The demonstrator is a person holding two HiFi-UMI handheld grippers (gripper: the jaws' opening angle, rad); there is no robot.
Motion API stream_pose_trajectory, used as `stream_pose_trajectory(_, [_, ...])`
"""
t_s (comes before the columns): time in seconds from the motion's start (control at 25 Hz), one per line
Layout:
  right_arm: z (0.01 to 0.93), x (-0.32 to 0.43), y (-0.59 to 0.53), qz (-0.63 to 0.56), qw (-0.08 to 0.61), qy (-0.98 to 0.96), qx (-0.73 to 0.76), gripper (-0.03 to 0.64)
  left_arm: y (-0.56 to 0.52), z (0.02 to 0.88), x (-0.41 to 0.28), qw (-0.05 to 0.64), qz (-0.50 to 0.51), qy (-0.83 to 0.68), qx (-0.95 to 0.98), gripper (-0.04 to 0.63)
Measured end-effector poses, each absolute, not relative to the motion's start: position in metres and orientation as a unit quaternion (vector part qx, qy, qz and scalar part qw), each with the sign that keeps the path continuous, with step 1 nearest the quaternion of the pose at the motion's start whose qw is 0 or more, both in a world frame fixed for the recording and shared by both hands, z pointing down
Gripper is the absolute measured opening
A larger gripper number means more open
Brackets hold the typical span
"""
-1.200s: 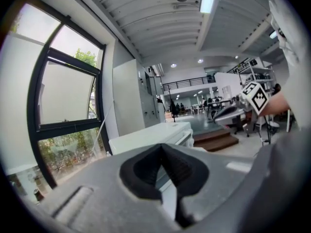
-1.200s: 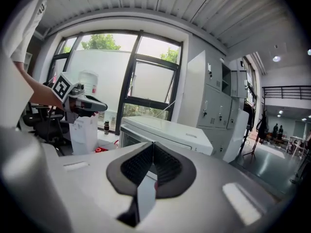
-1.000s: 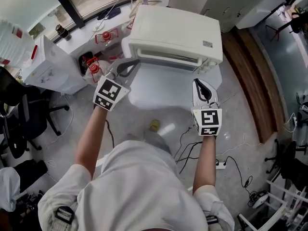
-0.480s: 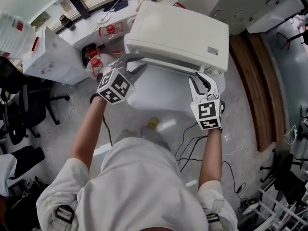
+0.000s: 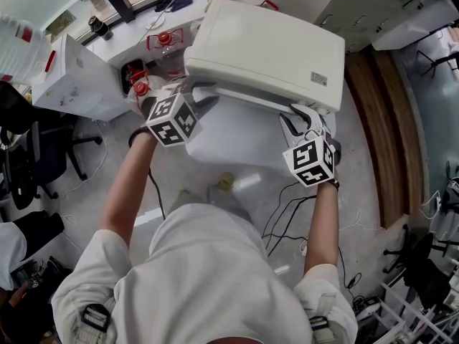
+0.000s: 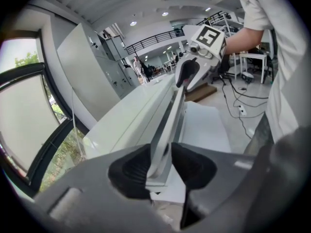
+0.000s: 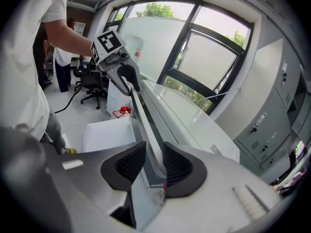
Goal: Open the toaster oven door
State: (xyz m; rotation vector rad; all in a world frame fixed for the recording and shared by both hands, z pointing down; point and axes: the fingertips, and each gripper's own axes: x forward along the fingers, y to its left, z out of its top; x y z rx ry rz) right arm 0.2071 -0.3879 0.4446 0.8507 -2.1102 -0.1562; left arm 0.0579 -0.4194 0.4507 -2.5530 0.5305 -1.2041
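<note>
On one white table (image 5: 237, 142), one toaster oven (image 5: 265, 45) is sitting. The left gripper (image 5: 199, 94) and right gripper (image 5: 300, 117) are straddling opposite ends of its single door handle (image 5: 247, 100), both jaw pairs just opening, part-open, not clamping.

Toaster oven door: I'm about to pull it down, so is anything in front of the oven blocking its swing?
Nothing visible does. The white tabletop before the toaster oven door looks bare. The left gripper and right gripper have just been opening their jaws, each with the door's handle between them.
</note>
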Motion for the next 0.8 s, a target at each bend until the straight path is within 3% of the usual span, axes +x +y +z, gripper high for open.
stream_pose_trajectory(0.2, [0.452, 0.208, -0.394, -0.074, 0.463, -0.830, 0.302, 0.098, -0.423, 0.452, 0.059, 0.136, -0.434, 0.170, -0.874, 0.126])
stream_pose_trajectory(0.8, [0.457, 0.204, -0.371, -0.062, 0.448, -0.839, 0.304, 0.098, -0.399, 0.461, 0.055, 0.141, -0.457, 0.150, -0.866, 0.109])
